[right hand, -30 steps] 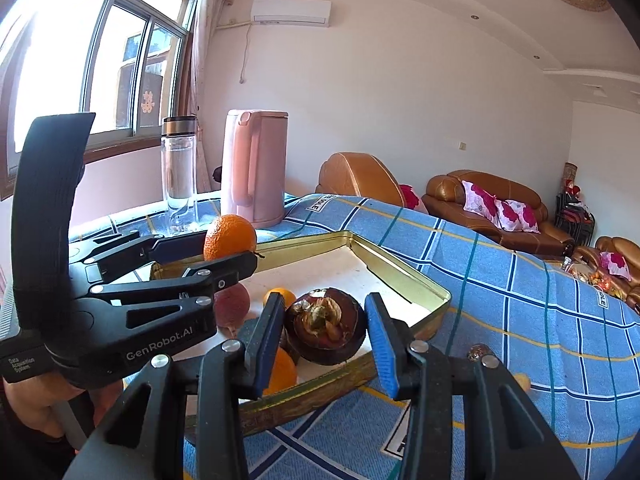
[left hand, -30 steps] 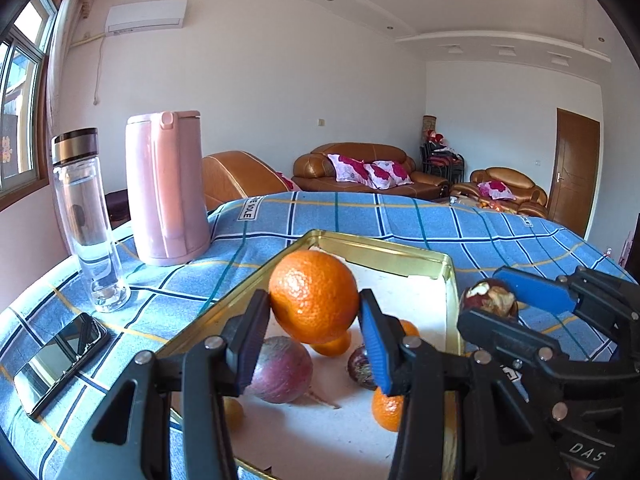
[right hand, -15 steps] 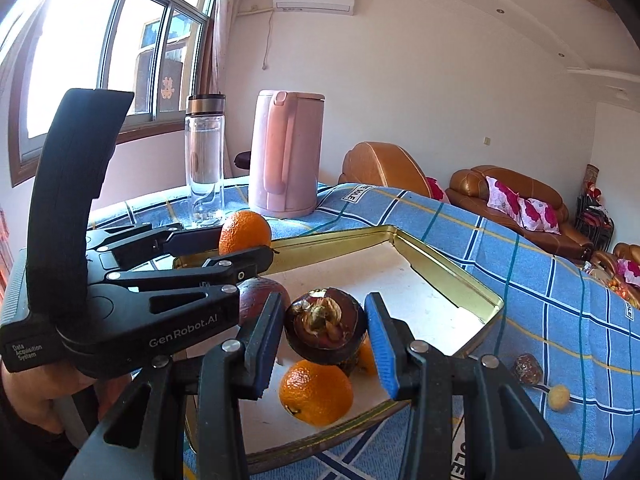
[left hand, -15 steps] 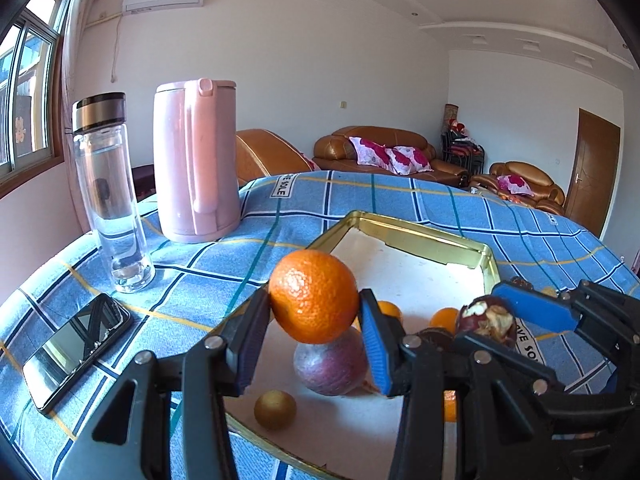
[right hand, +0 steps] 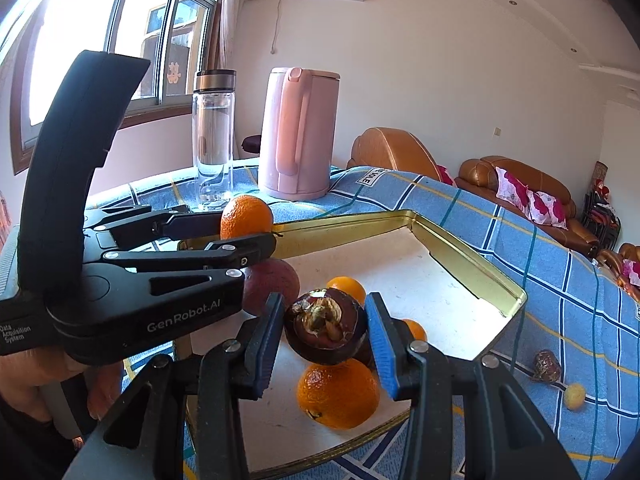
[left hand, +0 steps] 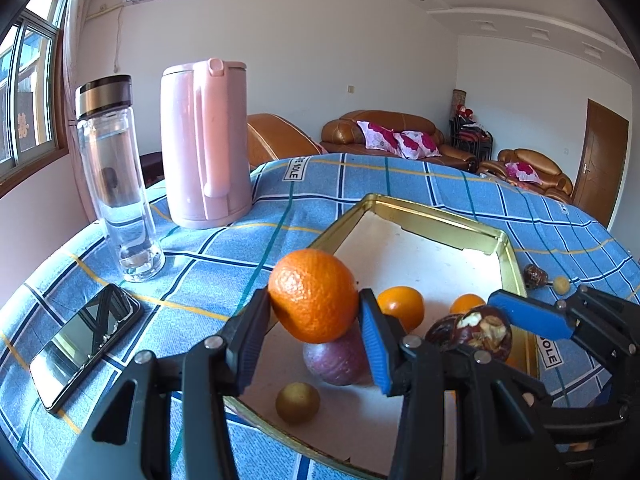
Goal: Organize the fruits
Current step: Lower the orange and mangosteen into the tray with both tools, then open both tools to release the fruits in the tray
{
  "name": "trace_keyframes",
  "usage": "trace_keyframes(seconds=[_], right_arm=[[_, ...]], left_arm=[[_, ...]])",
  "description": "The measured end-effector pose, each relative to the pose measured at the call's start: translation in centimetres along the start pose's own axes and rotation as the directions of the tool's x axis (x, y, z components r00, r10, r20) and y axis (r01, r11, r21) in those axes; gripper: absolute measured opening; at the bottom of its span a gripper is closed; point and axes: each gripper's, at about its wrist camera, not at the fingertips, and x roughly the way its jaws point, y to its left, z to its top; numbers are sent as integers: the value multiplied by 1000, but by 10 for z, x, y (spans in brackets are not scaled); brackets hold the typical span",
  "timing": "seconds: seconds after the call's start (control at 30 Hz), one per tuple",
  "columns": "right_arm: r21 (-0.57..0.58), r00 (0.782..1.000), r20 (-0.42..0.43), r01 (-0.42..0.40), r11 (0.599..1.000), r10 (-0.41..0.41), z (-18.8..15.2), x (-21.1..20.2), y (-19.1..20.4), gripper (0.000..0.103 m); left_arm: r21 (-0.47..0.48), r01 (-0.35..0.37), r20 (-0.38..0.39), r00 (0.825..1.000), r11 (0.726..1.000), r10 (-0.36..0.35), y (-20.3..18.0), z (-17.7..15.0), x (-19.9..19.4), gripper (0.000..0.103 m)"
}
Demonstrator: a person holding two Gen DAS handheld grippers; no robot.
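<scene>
My left tool (left hand: 314, 316) clamps an orange (left hand: 313, 294) | my right tool (right hand: 325, 338) clamps a mangosteen (right hand: 326, 326) | gold tray (left hand: 440, 218) beneath both

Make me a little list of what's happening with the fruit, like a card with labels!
left gripper: jaws shut on an orange, held above the tray
right gripper: jaws shut on a mangosteen, held above the tray
tray: gold rim, holds three oranges, a purple fruit and a small brown fruit
outside the tray: two small fruits on the tablecloth
also on the table: kettle, bottle, phone
</scene>
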Motion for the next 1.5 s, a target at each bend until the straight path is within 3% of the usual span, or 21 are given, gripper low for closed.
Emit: trace_keyframes(seconds=[0.93, 1.0, 1.07, 1.13, 1.3, 1.43, 1.5], right_arm=[[3, 998, -49, -26, 1000, 26, 0, 11, -1, 44], [2, 998, -50, -27, 1000, 27, 0, 11, -1, 45], [2, 998, -55, -18, 1000, 18, 0, 12, -2, 49], [6, 999, -44, -14, 1000, 14, -1, 10, -3, 57], [-11, 999, -37, 8, 1000, -9, -4, 2, -2, 59], [2, 999, -24, 24, 1000, -24, -5, -8, -9, 59], [13, 999, -22, 41, 999, -41, -7, -15, -17, 59]], left_arm=[[44, 5, -17, 1000, 999, -4, -9, 0, 1, 48], [43, 6, -12, 1000, 999, -5, -9, 0, 0, 54], [39, -2, -1, 1000, 999, 2, -9, 1, -3, 69], [39, -1, 16, 1000, 999, 1, -9, 2, -8, 74], [38, 10, 40, 999, 999, -12, -11, 7, -19, 78], [27, 24, 76, 997, 999, -26, -17, 11, -31, 92], [31, 40, 94, 995, 999, -43, -25, 13, -37, 93]])
